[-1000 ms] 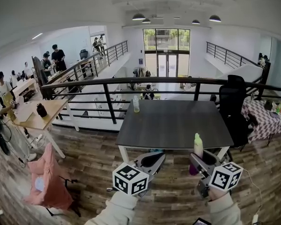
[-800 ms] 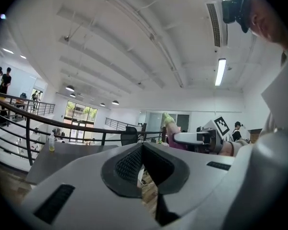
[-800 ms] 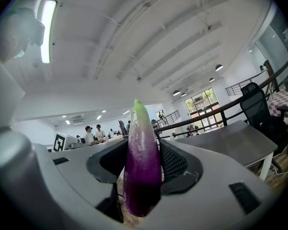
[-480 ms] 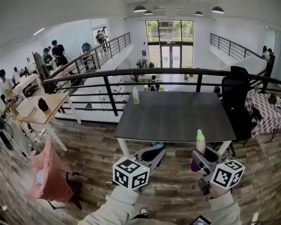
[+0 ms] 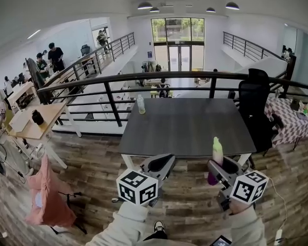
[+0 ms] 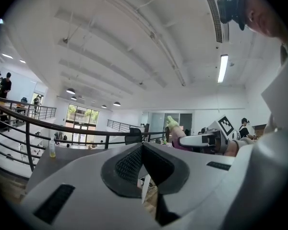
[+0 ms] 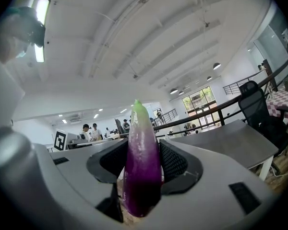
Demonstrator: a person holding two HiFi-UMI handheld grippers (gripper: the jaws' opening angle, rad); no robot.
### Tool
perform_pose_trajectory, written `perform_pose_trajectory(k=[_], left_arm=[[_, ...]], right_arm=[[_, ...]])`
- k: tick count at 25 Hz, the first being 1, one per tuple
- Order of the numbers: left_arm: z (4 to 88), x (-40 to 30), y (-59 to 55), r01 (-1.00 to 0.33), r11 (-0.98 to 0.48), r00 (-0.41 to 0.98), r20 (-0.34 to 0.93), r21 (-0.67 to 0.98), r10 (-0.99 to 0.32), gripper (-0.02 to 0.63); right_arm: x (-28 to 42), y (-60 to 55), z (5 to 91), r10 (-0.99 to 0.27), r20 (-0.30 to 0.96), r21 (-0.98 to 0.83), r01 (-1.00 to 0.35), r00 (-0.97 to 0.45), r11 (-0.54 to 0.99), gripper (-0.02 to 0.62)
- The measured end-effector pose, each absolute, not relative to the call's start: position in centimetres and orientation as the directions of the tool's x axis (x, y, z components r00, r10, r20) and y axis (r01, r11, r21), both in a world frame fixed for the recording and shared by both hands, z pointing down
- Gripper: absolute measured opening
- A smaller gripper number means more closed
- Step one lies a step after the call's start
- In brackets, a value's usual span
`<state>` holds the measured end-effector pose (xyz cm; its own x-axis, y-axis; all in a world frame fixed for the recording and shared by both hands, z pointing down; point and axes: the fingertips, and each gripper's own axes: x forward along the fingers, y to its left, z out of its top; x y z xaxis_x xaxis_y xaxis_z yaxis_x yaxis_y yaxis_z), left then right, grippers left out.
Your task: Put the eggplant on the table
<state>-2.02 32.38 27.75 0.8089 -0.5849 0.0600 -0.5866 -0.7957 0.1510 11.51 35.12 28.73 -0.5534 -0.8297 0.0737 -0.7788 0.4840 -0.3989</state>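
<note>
A purple eggplant (image 7: 141, 171) with a pale green tip stands upright between the pads of my right gripper (image 7: 143, 150), which is shut on it. In the head view the eggplant (image 5: 217, 155) and right gripper (image 5: 219, 167) hang just in front of the dark grey table's (image 5: 187, 129) front right edge, above the wooden floor. My left gripper (image 5: 161, 164) is level with it, before the table's front left part. Its pads meet with nothing between them (image 6: 142, 147). From the left gripper view the eggplant (image 6: 174, 127) shows off to the right.
A clear bottle (image 5: 140, 104) stands on the table's far left corner. A black railing (image 5: 159, 78) runs behind the table. A black office chair (image 5: 254, 106) is at its right side. A pink cloth on a rack (image 5: 49, 193) and a wooden desk (image 5: 33, 127) are at the left.
Both grippers have come nearer to the table's front edge, the right one still carrying the eggplant upright. The jaws have not changed.
</note>
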Motion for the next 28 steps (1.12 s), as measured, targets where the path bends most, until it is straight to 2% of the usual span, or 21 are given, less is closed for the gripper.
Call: perform_pose_trajectory(k=[5,16,21,28], left_arm=[[30.0,-1.6,28.9,-0.580,-0.802,0.815,0.105,0.145,-0.570,0.006],[29.8,-4.5,19.3,-0.584,-0.800,0.812,0.087,0.137,-0.578,0.006],[30.3,-5.2,15.8,-0.577,-0.817,0.812,0.126,0.024,-0.570,0.006],[31.0,-6.1,12.5,-0.524,-0.850,0.849,0.116,0.060,-0.516,0.006]], right_arm=[[11.7,31.6,29.7,-0.835,0.106,-0.401,-0.791,-0.540,0.462,0.207],[8.4,22.3,29.3,-0.827,0.137,-0.378,-0.801,-0.545,0.465,0.207],[7.6,18.0,29.4,-0.834,0.135,-0.392,-0.802,-0.535,0.451,0.207],[6.0,13.6,29.8,-0.841,0.128,-0.402,-0.803,-0.525,0.440,0.207]])
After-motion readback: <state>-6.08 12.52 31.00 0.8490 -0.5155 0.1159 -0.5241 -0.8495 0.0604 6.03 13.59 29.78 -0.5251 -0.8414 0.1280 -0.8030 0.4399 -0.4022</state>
